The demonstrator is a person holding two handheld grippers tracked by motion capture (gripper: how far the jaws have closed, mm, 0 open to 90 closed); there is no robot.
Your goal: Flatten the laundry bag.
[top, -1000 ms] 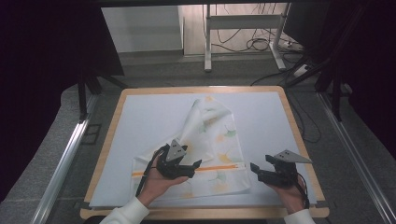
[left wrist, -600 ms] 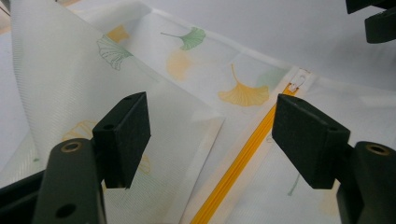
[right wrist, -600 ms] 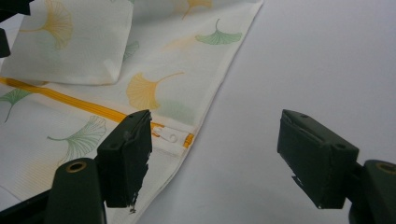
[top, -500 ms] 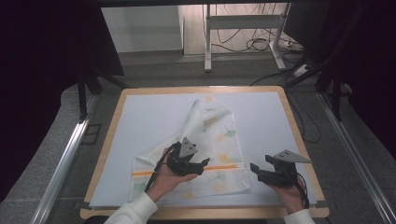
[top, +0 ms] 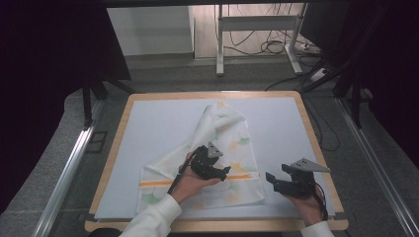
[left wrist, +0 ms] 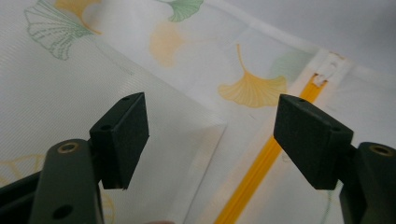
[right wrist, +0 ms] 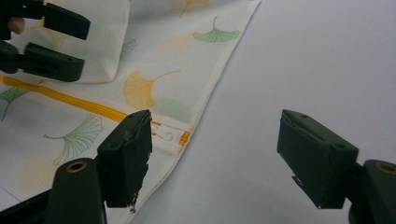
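A white cloth (top: 225,133) printed with green and yellow ginkgo leaves lies partly folded on the pale mat, with an orange stripe (top: 158,183) across its near part. My left gripper (top: 223,172) hovers open over the cloth's middle. In the left gripper view a folded corner of the cloth (left wrist: 205,128) and the orange stripe (left wrist: 261,161) lie below the left gripper (left wrist: 212,112). My right gripper (top: 271,180) stands open over bare mat just right of the cloth's edge (right wrist: 219,79). In the right gripper view nothing sits between the right gripper (right wrist: 215,135) jaws, and the left gripper (right wrist: 60,44) shows at top left.
The mat (top: 163,123) lies on a wood-rimmed table (top: 126,123). Bare mat stretches to the far left and the right (right wrist: 317,60) of the cloth. Metal rails (top: 66,173) run along both sides, and cables and a stand's legs (top: 257,39) are on the floor beyond.
My left gripper has moved right across the cloth, from its left part to its middle. The right gripper has stayed where it was.
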